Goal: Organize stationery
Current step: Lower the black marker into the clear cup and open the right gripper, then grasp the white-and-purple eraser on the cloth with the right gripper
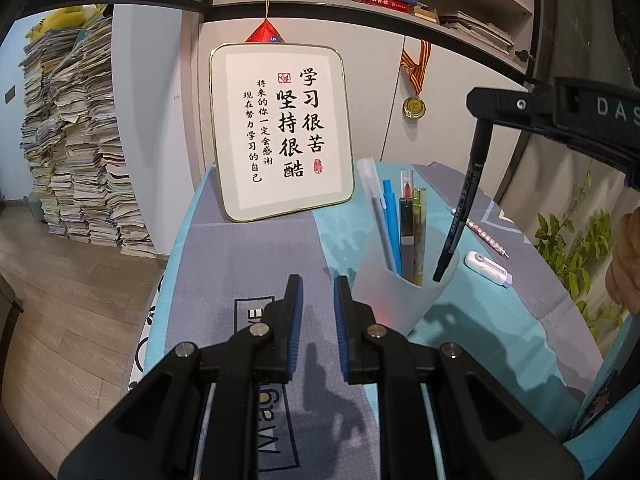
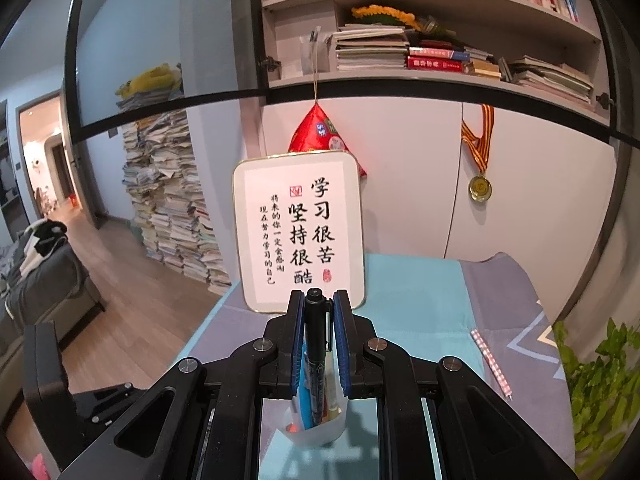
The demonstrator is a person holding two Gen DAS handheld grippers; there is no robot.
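Clamped in the right gripper (image 2: 316, 312), its fingers gripping, the black marker (image 1: 460, 208) dips into the pen cup (image 1: 400, 284) holding four pens; eraser (image 1: 489, 267) and striped pencil (image 2: 491, 364) remain on the table (image 1: 248, 264), left gripper (image 1: 318, 292) closed, empty

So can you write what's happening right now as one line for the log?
right gripper: shut on black marker, tip inside pen cup | left gripper: shut, holds nothing | eraser, checked pencil: on table

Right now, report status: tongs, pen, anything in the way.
Right tongs shut on black pen, tip inside cup. Left tongs shut, empty. Eraser and checkered pencil on table, clear of cup.
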